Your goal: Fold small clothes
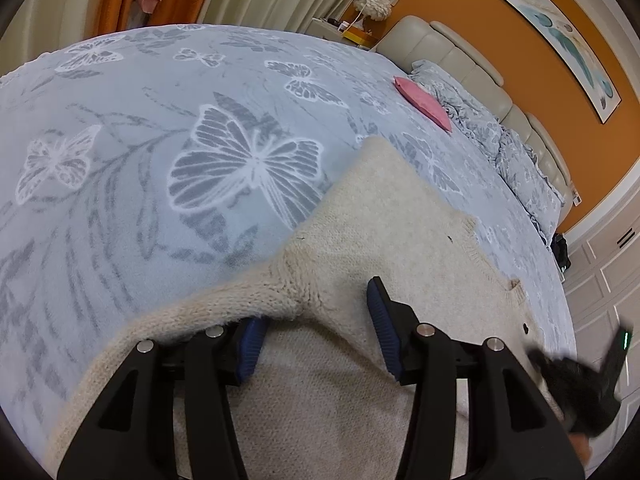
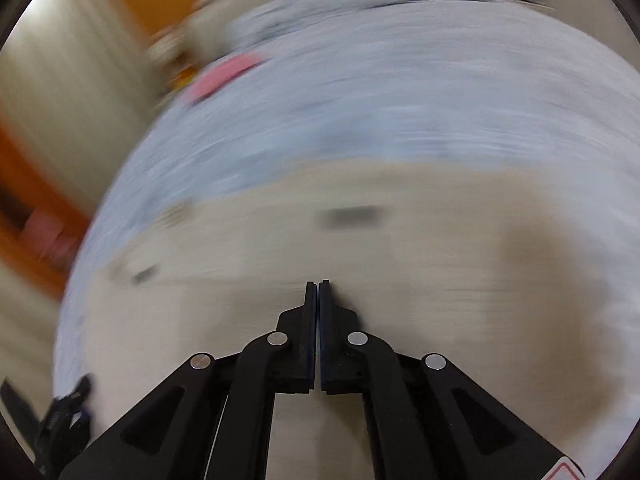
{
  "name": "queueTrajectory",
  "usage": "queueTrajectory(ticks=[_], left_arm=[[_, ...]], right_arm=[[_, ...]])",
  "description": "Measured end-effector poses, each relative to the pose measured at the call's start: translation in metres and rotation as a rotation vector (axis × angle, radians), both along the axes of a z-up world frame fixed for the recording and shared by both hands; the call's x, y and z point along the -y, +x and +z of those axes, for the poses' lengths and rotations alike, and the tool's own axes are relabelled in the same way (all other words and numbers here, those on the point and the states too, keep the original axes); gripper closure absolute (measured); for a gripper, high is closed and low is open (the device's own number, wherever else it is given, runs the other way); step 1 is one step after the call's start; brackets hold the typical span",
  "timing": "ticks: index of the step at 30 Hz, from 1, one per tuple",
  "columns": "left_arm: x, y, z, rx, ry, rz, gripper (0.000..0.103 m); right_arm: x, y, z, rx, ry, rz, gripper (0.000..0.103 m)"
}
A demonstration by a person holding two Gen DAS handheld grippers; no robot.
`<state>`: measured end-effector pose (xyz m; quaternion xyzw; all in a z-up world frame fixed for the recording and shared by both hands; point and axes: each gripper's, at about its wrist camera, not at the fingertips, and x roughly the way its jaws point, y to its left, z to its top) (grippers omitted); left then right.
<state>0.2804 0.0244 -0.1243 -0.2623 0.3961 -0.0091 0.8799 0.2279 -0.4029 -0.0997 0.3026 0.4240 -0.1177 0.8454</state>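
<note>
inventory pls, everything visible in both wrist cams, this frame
knit sweater: 1, cream, on the bed, one part draped over the left gripper's finger
blanket: 1, pale blue with butterflies, covers the bed
folded cloth: 1, pink, near the headboard
pillows: grey-blue floral, count unclear, at the headboard
headboard: 1, beige padded
picture: 1, on the orange wall
left gripper: black, blue pads, open
right gripper: black, shut, empty
</note>
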Motion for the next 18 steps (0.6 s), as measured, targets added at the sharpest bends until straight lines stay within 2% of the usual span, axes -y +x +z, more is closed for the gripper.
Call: queueTrajectory(ticks=[1,2,4,7,8,11,12,15,17,18], left_arm=[[0.001,0.0,0.0,-0.001,0.002,0.001,0.056],[0.001,0.0,0.001,-0.003,0.005,0.001,0.056],[0.003,-0.001,0.001,-0.005,0.007,0.003,0.056],[0.003,0.0,0.001,-0.003,0.009,0.002,0.056],[0.003,-0.001,0.001,-0.001,0.014,0.0,0.056],[0.004,-0.002,0.001,0.003,0.023,-0.007,0.056],[0.005,-0.003,0.001,0.004,0.024,-0.006,0.056],[0.009,-0.004,0.001,0.007,0.041,-0.002,0.054],[0.013,-0.004,0.001,0.011,0.063,-0.008,0.051],[0.014,-0.004,0.001,0.012,0.069,-0.011,0.051]], right_arm=[[0.011,-0.014,0.003,0.015,0.022,-0.032,0.103],[0.017,-0.031,0.011,0.002,-0.008,-0.081,0.103],[0.007,-0.049,0.025,0.038,-0.017,-0.048,0.093],[-0.016,-0.055,0.022,0.018,-0.039,0.052,0.095],[-0.016,-0.06,0.011,-0.016,-0.083,0.045,0.103],[0.005,-0.09,0.0,0.062,0.043,-0.087,0.103],[0.005,-0.092,0.004,0.068,0.047,-0.107,0.103],[-0.018,-0.085,0.019,0.061,-0.045,-0.051,0.103],[-0.018,-0.081,0.01,0.029,-0.096,-0.036,0.103],[-0.009,-0.085,0.001,0.036,-0.056,-0.048,0.103]])
